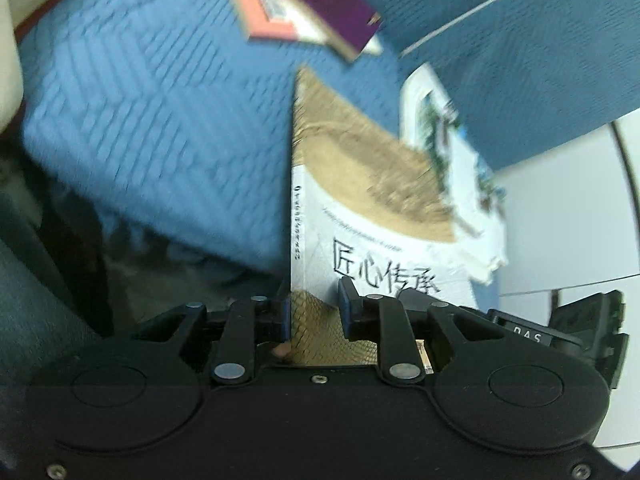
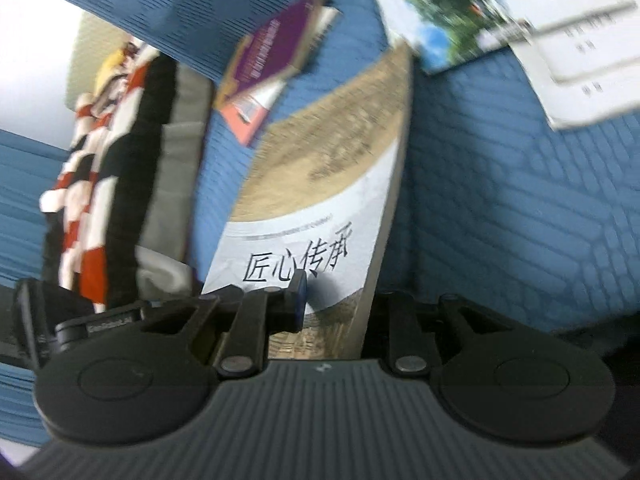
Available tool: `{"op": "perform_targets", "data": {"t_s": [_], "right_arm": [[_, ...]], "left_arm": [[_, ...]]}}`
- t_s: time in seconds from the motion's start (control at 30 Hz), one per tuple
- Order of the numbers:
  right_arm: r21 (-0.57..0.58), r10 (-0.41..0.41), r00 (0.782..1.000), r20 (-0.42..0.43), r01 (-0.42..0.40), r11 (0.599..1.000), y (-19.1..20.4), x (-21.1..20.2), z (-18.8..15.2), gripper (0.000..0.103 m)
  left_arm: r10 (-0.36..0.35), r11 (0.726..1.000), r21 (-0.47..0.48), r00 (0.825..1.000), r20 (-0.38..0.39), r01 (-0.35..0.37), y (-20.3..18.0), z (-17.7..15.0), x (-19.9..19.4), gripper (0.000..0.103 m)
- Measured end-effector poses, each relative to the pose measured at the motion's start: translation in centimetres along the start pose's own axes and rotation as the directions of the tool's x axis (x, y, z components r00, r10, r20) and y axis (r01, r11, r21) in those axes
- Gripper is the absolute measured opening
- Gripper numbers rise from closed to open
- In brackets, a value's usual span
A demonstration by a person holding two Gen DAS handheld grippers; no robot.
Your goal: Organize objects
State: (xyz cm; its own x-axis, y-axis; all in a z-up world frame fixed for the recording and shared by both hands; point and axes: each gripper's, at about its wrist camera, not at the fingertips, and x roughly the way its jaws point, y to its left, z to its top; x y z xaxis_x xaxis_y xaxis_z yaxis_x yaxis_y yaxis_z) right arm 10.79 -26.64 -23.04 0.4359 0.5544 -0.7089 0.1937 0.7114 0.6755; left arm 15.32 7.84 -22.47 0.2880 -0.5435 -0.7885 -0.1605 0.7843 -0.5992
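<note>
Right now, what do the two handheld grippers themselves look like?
Both are black plastic with two round discs at the base and silver-riveted linkage bars. The left gripper has blue finger pads and a smooth body. The right gripper has a ribbed grey housing; one blue pad shows. No cables or sleeves are visible.

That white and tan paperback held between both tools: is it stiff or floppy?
The white and tan paperback probably flexes a little: its thin cover looks bowed. Held at one end by the left tool and right tool, it may sag or slip.
</note>
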Motion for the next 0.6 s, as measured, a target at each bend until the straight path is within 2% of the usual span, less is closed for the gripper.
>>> {"op": "perform_targets", "data": {"t_s": [0.2,0.37,0.43,0.47,0.53,0.57,0.6], "right_arm": [[-0.028,-0.078,0.997,0.002,0.078,0.997,-1.0,1.2,-1.0,0.029],[-0.091,-0.118,0.992,0.041,0.121,0.988,-0.5,1.2,-1.8,0.037],[-0.116,-0.125,0.991,0.043,0.129,0.985,-0.1,1.0,-1.8,0.040],[-0.132,-0.122,0.992,0.041,0.127,0.983,0.1,0.8,-1.9,0.047],[-0.158,-0.126,0.991,0.051,0.133,0.978,0.7,0.3,-2.2,0.067],[-0.186,-0.160,0.984,0.084,0.173,0.967,1.2,-0.3,-2.4,0.083],[-0.207,-0.189,0.976,0.111,0.209,0.956,1.4,-0.7,-2.6,0.084]], "left_arm": [[0.100,0.995,0.033,0.994,-0.046,-0.099,0.4,-0.4,1.9,0.025],[0.127,0.992,0.028,0.991,-0.033,-0.126,0.5,-0.5,1.6,0.026],[0.123,0.992,0.017,0.992,-0.028,-0.122,0.5,-0.3,1.1,0.036],[0.119,0.993,0.013,0.993,-0.017,-0.119,0.5,-0.3,0.7,0.041],[0.122,0.992,0.015,0.992,0.016,-0.122,0.2,-0.1,-0.1,0.043],[0.125,0.992,0.019,0.992,0.033,-0.125,-0.1,0.0,-0.4,0.045],[0.122,0.992,0.024,0.991,0.052,-0.124,-0.3,0.0,-0.9,0.048]]}}
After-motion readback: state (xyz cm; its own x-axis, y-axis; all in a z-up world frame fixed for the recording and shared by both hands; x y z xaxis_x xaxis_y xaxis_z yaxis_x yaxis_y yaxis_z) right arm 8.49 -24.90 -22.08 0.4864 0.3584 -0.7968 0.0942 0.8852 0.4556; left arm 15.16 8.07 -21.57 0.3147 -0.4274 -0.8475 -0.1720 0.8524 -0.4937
